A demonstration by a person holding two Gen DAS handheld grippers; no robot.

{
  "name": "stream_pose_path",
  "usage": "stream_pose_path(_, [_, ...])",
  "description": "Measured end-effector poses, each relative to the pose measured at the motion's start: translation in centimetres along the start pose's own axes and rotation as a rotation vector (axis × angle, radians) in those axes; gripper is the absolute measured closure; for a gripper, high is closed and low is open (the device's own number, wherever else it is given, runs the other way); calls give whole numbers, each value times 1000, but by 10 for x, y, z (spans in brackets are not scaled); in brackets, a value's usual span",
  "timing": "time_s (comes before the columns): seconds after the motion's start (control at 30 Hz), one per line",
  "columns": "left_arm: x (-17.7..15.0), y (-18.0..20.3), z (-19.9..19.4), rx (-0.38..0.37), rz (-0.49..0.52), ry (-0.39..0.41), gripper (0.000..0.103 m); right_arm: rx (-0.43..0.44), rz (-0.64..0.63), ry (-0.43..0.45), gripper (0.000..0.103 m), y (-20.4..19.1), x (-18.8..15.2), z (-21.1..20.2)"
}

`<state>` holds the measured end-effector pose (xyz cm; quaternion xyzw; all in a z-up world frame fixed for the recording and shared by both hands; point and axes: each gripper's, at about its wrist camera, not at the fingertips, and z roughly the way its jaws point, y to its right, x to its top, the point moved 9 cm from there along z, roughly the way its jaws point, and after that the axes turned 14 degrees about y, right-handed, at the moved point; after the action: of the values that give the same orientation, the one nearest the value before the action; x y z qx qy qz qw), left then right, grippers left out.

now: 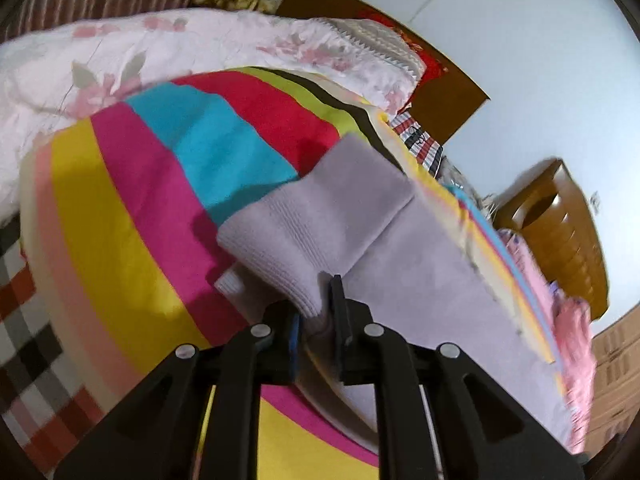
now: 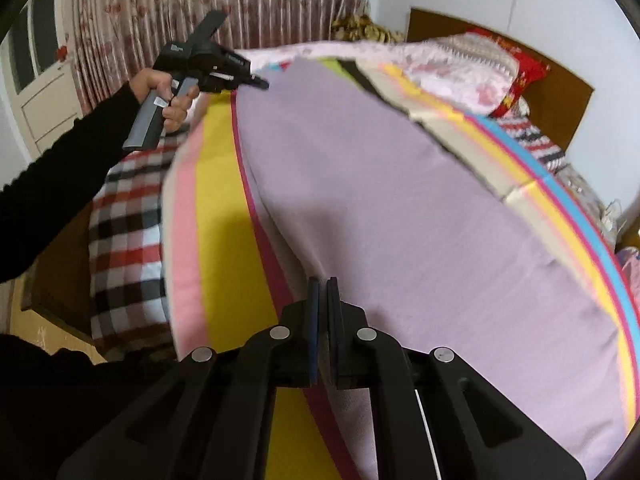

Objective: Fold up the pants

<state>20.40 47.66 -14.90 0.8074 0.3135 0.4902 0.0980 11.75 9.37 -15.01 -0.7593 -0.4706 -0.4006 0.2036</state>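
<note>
Lilac pants (image 2: 400, 200) lie spread on a bright striped sheet (image 2: 224, 240) on a bed. My right gripper (image 2: 323, 284) is shut on their near left edge, jaws pressed together with the cloth running under them. In the left wrist view a ribbed cuff (image 1: 312, 216) of the pants (image 1: 420, 272) is lifted and bunched, and my left gripper (image 1: 316, 304) is shut on it above the striped sheet (image 1: 120, 220). The right wrist view shows the left gripper (image 2: 256, 82) at the far end of the pants, held by a hand (image 2: 168, 96) in a black sleeve.
A pink floral quilt (image 1: 160, 52) (image 2: 460, 68) is piled behind the sheet, against a brown headboard (image 2: 560, 92). A plaid sheet (image 2: 124, 240) hangs over the bed's left side. A curtain (image 2: 200, 0) and a door (image 2: 40, 80) stand behind. A wooden cabinet (image 1: 560, 232) is at right.
</note>
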Motion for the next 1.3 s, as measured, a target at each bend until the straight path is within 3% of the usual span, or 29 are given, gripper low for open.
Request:
stream_pose_path(0.17, [5, -2, -11, 15, 11, 29, 90, -17, -1, 19, 99, -3, 6, -6])
stream_pose_path(0.43, [-3, 1, -14, 126, 43, 46, 89, -4, 38, 17, 98, -4, -4, -2])
stream_pose_path(0.6, [-4, 8, -7, 225, 163, 42, 85, 0, 71, 43, 97, -6, -9, -1])
stream_pose_path(0.67, [-4, 10, -9, 281, 227, 45, 77, 10, 111, 50, 92, -5, -8, -2])
stream_pose_path(0.7, [-3, 8, -13, 329, 245, 52, 57, 17, 127, 42, 84, -5, -9, -5])
stream_pose_path(0.73, [1, 6, -24, 432, 269, 73, 36, 18, 134, 39, 76, -6, -9, -8])
stream_pose_path(0.77, [7, 7, -40, 543, 302, 123, 34, 16, 142, 38, 58, -7, -9, -13])
stream_pose_path(0.8, [13, 16, -62, 620, 338, 198, 31, 8, 156, 55, 50, -6, -10, -24])
stream_pose_path(0.83, [15, 30, -77, 626, 354, 256, 20, 2, 164, 79, 46, -3, -10, -33])
stream_pose_path(0.9, [7, 78, -99, 502, 363, 328, 7, -61, 210, 141, 47, 13, -14, -63])
stream_pose_path(0.93, [-10, 120, -105, 360, 385, 311, 4, -100, 229, 161, 47, 23, -16, -75])
stream_pose_path(1.0, [-51, 190, -104, 130, 462, 218, 2, -236, 295, 205, 47, 59, -30, -109])
stream_pose_path(1.1, [-132, 281, -96, -141, 615, 40, 2, -418, 406, 188, 46, 114, -68, -153])
stream_pose_path(1.23, [-214, 351, -89, -299, 700, -111, 2, -624, 464, 126, 47, 165, -121, -208])
stream_pose_path(1.3, [-247, 380, -88, -376, 722, -188, 2, -726, 506, 109, 41, 194, -151, -243])
